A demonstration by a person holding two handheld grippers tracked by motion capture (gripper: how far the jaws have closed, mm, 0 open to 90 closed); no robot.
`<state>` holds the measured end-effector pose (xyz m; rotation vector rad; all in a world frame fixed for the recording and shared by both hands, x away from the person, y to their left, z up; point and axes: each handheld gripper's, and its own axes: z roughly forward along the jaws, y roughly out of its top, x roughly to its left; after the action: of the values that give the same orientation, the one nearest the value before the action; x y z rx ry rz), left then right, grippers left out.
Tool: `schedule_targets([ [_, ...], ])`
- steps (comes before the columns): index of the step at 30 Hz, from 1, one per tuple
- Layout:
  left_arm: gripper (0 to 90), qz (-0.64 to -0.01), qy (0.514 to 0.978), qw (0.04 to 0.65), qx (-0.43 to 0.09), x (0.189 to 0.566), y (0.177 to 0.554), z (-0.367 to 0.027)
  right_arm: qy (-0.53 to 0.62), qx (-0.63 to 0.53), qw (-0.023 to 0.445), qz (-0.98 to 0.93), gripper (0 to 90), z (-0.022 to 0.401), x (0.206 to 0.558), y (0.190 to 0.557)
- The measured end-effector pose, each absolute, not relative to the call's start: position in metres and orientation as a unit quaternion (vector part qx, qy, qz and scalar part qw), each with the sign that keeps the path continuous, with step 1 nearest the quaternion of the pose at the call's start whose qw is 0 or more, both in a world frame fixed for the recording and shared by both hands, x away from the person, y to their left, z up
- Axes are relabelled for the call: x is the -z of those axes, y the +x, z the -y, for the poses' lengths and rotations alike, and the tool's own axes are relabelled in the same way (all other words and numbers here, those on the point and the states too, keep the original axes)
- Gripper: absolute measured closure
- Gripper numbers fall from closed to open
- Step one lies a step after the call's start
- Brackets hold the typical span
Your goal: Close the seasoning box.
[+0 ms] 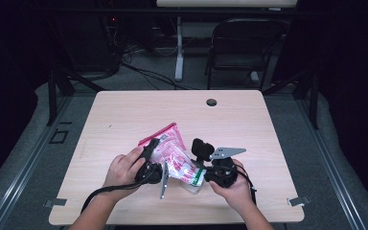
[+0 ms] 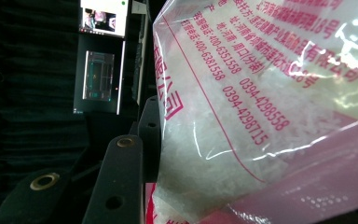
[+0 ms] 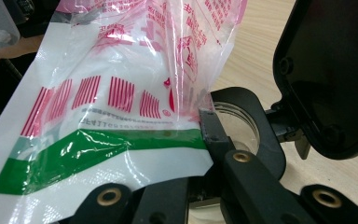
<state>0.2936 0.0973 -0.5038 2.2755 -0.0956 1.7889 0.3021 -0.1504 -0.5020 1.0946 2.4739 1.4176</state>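
A light wooden table (image 1: 124,120) occupies the centre of the high view, with a round cable hole (image 1: 211,102) near its far edge. Behind it, at upper right of the frame, stands a dark folding chair (image 1: 242,45). A white desk leg (image 1: 178,48) rises at upper centre, with black cables (image 1: 143,72) trailing across the grey floor (image 1: 24,158) beside it. In the left gripper view, two lit monitors (image 2: 101,70) hang at upper left against a dark curtain (image 2: 28,93).
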Motion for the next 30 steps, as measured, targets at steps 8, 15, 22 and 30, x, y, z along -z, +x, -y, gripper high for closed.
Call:
schedule_targets([
  [8, 64.6, 0.037, 0.779, 0.120, -0.614, 0.5008, 0.2921, -0.0946, 0.359, -0.462, 0.043, -0.810, 89.9, 0.1519, 0.5032, 0.3017],
  [15, 64.8, 0.039, 0.780, 0.119, -0.613, 0.5008, 0.2915, -0.0934, 0.358, -0.458, 0.044, -0.812, 89.9, 0.1523, 0.5045, 0.3014],
  [22, 64.9, 0.040, 0.779, 0.119, -0.614, 0.4994, 0.2904, -0.0919, 0.362, -0.458, 0.042, -0.811, 89.9, 0.1521, 0.5063, 0.3013],
  [30, 64.9, 0.050, 0.773, 0.114, -0.623, 0.4983, 0.2892, -0.0896, 0.365, -0.455, 0.043, -0.812, 89.9, 0.1510, 0.5076, 0.3006],
])
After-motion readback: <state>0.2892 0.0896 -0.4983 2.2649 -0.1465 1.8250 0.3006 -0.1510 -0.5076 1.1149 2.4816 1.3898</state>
